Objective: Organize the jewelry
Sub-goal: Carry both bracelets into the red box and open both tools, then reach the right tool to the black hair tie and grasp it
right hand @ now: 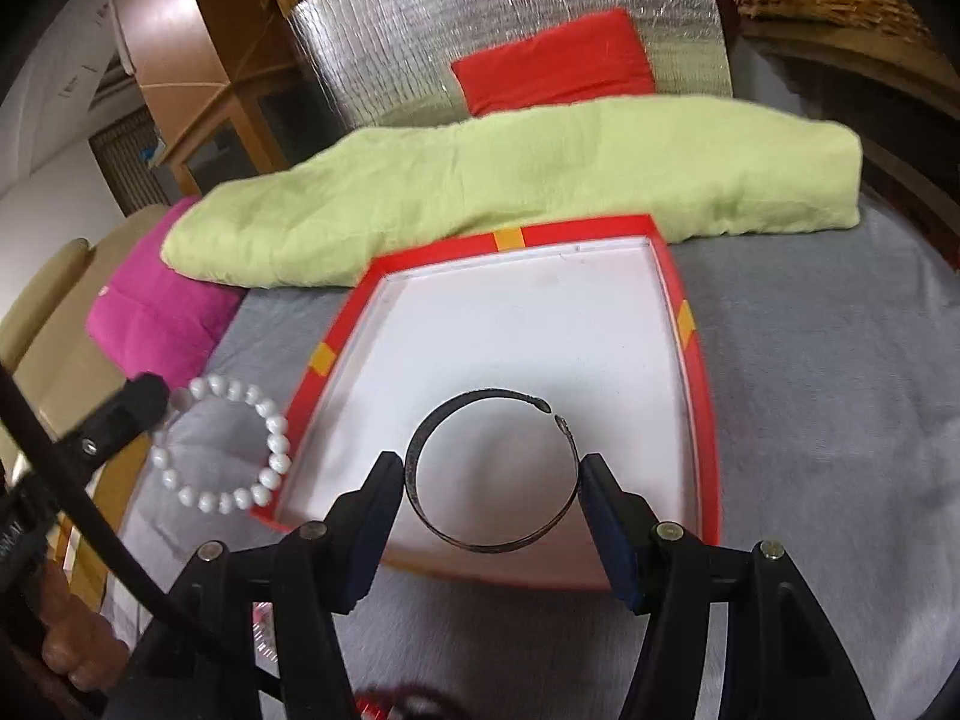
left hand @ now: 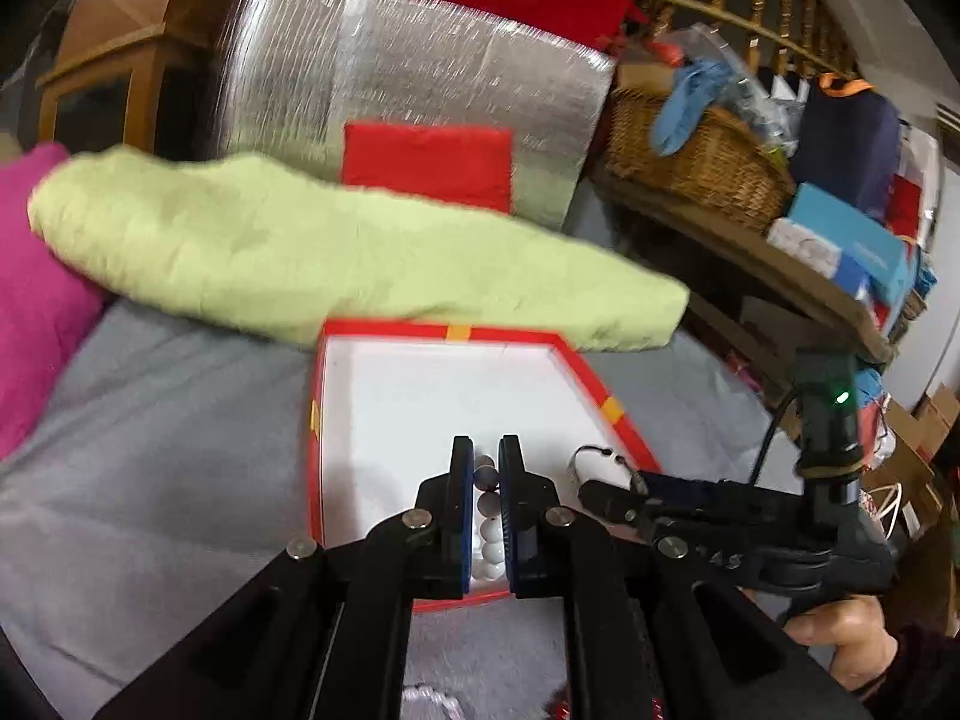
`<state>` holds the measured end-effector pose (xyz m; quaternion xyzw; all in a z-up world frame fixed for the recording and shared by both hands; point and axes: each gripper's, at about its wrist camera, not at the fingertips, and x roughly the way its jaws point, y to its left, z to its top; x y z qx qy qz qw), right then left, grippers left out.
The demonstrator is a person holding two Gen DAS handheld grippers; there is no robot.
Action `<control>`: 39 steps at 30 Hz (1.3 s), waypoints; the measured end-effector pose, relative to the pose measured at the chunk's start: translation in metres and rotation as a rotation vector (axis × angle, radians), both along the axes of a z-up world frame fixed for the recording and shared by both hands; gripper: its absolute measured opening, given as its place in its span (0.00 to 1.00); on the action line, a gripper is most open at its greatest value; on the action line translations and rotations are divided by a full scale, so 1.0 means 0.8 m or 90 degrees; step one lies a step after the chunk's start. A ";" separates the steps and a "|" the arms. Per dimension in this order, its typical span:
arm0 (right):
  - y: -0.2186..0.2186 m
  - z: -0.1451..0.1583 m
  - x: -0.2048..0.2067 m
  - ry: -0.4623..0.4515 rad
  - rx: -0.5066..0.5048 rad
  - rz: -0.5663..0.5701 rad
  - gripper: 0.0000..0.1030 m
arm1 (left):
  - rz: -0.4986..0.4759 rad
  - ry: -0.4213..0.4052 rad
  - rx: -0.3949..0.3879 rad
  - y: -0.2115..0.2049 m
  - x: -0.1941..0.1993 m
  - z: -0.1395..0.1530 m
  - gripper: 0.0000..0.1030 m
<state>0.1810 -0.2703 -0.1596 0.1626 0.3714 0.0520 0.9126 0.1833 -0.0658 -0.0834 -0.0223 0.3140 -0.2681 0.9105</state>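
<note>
The left tongs [left hand: 485, 501] were squeezed almost all the way shut on a white bead bracelet [left hand: 489, 531]. The beads ran in a line between the two blue pads. From the right wrist view, the same bracelet [right hand: 240, 450] hung as a full ring off the tip of the left tongs [right hand: 159, 399], just beside the left edge of a red box [right hand: 699, 396] and over the grey bed cover [right hand: 840, 390].

The right tongs [right hand: 489, 480] stood about half open, with a dark metal bangle [right hand: 456, 531] between the pads. Each pad touched one side of the bangle, so the right tongs held it. The bangle had a small gap on its far side. It was over the white floor of the red box, near the front wall. In the left wrist view, the right tongs [left hand: 606, 495] reached in from the right, and part of the bangle [left hand: 591, 453] showed at the tip.

The red box [left hand: 594, 378] lay open just ahead of both tongs, on the grey bed cover [left hand: 150, 420]. Past the box lay a long green blanket [right hand: 510, 180]. A pink pillow [right hand: 156, 306] sat far to the left of the tongs. Behind the blanket stood a shiny silver bag [right hand: 510, 18] with a red cloth [right hand: 558, 63] in front of it.

A hand [left hand: 852, 636] gripped the handle of the right tongs.
</note>
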 end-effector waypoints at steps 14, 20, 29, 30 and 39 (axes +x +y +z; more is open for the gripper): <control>-0.019 -0.008 0.013 -0.003 0.043 -0.032 0.71 | 0.035 0.027 0.075 0.008 0.017 -0.044 0.30; -0.045 0.006 -0.018 -0.010 0.069 -0.057 0.71 | 0.011 0.017 0.092 0.009 -0.004 -0.039 0.31; -0.077 -0.007 -0.064 0.039 0.035 -0.042 0.71 | -0.104 0.027 0.120 -0.011 -0.064 -0.047 0.44; -0.084 -0.010 -0.071 0.048 0.041 -0.040 0.71 | -0.117 0.029 0.125 -0.014 -0.072 -0.049 0.44; -0.087 -0.018 -0.125 0.071 0.057 0.017 0.56 | -0.215 0.031 0.184 -0.053 -0.127 -0.077 0.44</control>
